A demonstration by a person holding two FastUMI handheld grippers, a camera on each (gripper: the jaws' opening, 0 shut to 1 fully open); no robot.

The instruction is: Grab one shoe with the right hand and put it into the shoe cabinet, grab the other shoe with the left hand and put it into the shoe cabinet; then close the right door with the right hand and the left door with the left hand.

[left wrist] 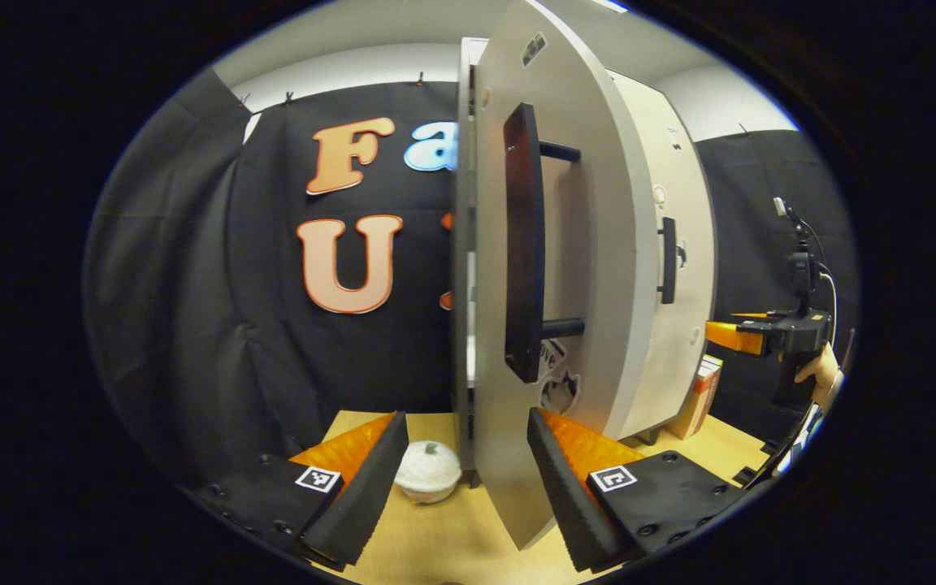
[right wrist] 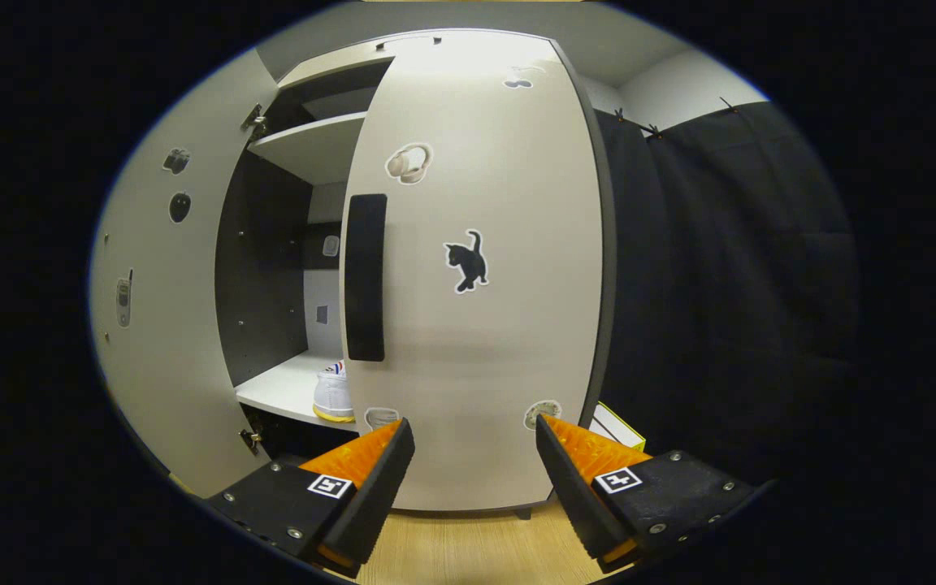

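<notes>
The shoe cabinet's left door [left wrist: 590,268] stands wide open, seen nearly edge-on, with its long black handle [left wrist: 523,244] close in front of me. My left gripper [left wrist: 465,422] is open, and the door's lower part stands between its fingers. The right door [right wrist: 484,325], with a cat sticker and a black handle [right wrist: 365,276], is swung most of the way shut. My right gripper [right wrist: 474,424] is open just in front of it, holding nothing. Through the gap, a white shoe [right wrist: 333,395] rests on the cabinet shelf [right wrist: 273,390]. The right gripper [left wrist: 728,336] and its hand appear far right.
A white round lidded bowl [left wrist: 429,471] sits on the wooden floor [left wrist: 452,536] beside the left door's base. A cardboard box [left wrist: 699,398] leans by the cabinet's right side, seen as a yellow-edged box [right wrist: 618,426]. The left door's inner face [right wrist: 159,325] stands open at left.
</notes>
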